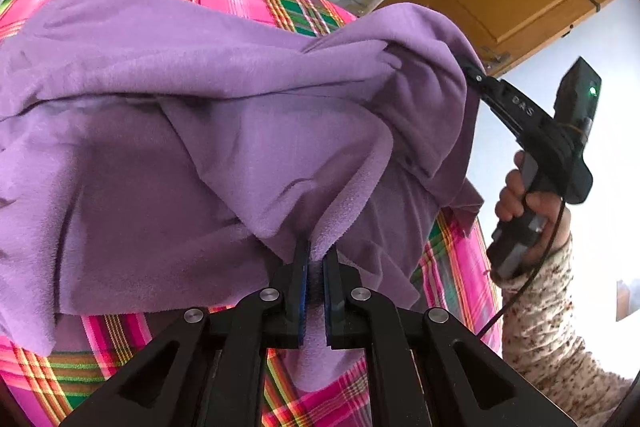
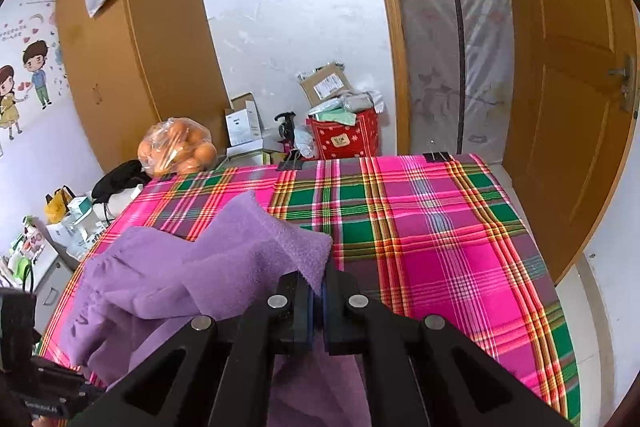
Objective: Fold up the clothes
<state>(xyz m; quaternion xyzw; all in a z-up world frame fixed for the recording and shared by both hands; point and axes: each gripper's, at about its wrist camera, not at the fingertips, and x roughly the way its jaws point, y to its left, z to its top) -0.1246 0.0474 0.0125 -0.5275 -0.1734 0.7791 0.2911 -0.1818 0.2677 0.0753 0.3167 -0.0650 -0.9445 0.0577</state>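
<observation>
- While it is spreading across the near and left part of the table, the soft purple fleece garment [image 1: 168,131] is being lifted at two edges, its folds hanging in loose layers.
- The left gripper [image 1: 316,267] is pinching a fold of the fleece at the near edge, its jaws closed on the cloth between blue-lined pads.
- The right gripper [image 2: 317,291] is clamping another edge of the same garment, jaws closed on the fleece; in the left wrist view its black fingers are disappearing into the raised cloth on the right.
- A hand [image 1: 524,199] in a speckled cream knitted sleeve [image 1: 556,331] is gripping the handle of that right tool, which is showing a green light.
- The pink, green and orange checked tablecloth [image 2: 440,227] is lying under the garment, black binder clips [image 2: 436,157] fastening it at the far edge.
- Beyond the far edge, a clear bag of oranges [image 2: 176,147], a red box [image 2: 344,137] piled with packets and a brown wooden wardrobe [image 2: 132,39] are standing against the wall, with a wooden door [image 2: 568,115] on the right.
</observation>
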